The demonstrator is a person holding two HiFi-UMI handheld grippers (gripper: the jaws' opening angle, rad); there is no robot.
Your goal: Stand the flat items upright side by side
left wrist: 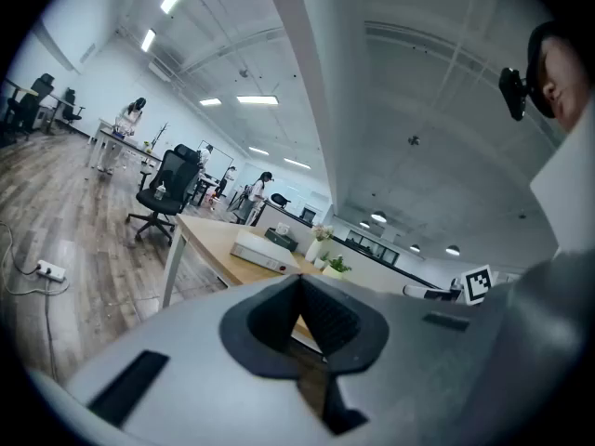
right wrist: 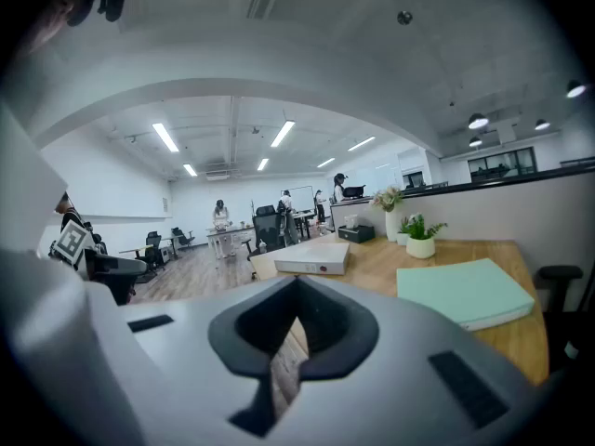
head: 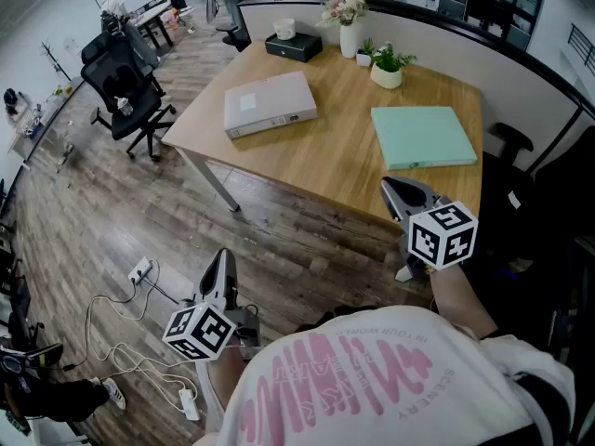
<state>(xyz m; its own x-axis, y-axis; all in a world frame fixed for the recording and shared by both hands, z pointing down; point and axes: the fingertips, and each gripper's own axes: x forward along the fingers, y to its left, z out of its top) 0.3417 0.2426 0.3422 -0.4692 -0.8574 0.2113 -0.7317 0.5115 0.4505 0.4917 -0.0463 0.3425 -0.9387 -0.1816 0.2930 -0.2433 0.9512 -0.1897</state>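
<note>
Table (head: 325, 161): made of wood, in front of the person.
White folder (head: 270, 103): lies flat on the far left part of the table.
Green folder (head: 423, 136): lies flat on the right part, well apart from the white folder.
Left gripper (head: 221, 266): jaws pressed together with nothing between them. It hangs over the floor, near the person and away from the table.
Right gripper (head: 398, 193): jaws pressed together with nothing in them. It is over the near edge of the table, near the green folder but apart from it.
Far side of the table: black box (head: 293, 45), vase of flowers (head: 348, 26), small plants in white pots (head: 387, 66).
Floor: black chair (head: 125, 86) on the left, white power strip (head: 139, 269) with cords.
</note>
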